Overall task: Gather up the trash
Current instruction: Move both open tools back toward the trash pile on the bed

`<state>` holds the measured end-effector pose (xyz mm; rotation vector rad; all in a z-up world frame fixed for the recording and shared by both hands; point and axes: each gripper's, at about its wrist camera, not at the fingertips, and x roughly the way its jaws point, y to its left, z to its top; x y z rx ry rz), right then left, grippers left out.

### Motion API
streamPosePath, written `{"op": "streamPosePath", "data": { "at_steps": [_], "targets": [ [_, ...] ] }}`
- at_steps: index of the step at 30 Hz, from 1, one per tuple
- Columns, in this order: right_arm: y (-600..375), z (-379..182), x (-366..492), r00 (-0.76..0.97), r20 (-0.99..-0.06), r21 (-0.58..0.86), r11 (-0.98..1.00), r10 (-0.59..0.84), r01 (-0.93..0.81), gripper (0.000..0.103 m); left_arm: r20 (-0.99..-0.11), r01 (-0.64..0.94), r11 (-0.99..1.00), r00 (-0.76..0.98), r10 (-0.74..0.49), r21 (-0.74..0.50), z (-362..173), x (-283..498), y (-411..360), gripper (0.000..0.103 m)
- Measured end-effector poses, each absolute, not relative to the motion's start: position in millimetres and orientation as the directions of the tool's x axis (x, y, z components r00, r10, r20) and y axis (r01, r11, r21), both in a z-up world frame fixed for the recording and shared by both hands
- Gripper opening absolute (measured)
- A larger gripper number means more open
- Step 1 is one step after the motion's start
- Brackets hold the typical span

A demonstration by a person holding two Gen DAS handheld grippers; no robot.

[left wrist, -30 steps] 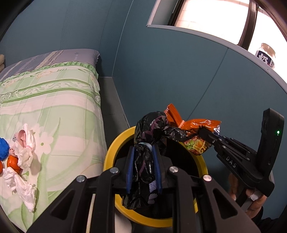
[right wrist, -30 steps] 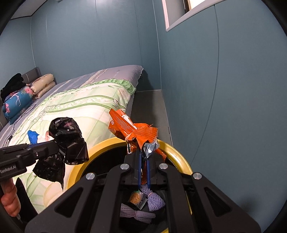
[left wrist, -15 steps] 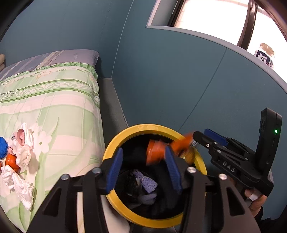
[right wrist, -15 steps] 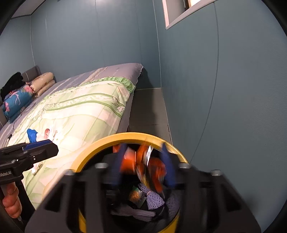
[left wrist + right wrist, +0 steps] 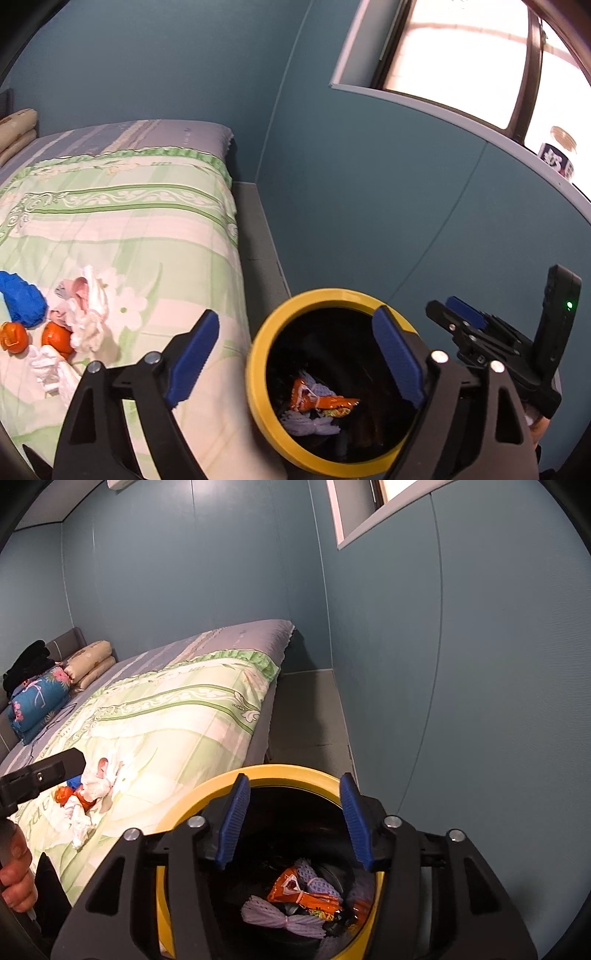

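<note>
We hold both the left tool (image 5: 295,354) and right tool (image 5: 291,819) spread wide and empty above the yellow-rimmed bin (image 5: 284,771); the orange wrapper (image 5: 303,895) lies inside, lower centre of frame.

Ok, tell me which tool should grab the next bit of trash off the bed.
Left. The left tool, open and empty, is on the bed side, nearer the tissues. The right tool, also open, hangs over the bin.

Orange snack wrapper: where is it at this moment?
The orange snack wrapper lies at the bottom of the yellow-rimmed bin, on pale purple foam netting, below the open right gripper.
</note>
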<state>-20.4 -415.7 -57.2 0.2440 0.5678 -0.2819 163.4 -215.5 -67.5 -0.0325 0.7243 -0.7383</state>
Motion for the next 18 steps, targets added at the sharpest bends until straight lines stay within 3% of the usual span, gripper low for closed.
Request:
{"op": "streamPosePath", "data": {
  "at_steps": [18],
  "targets": [
    [-361.5, -31.4, -7.2, 0.886, -0.461, 0.161, 0.978, -0.046, 0.134, 0.071, -0.564, 0.476, 0.856, 0.659, -0.498, -0.202, -45.2, 190.6, -141.4, 0.095]
  ]
}}
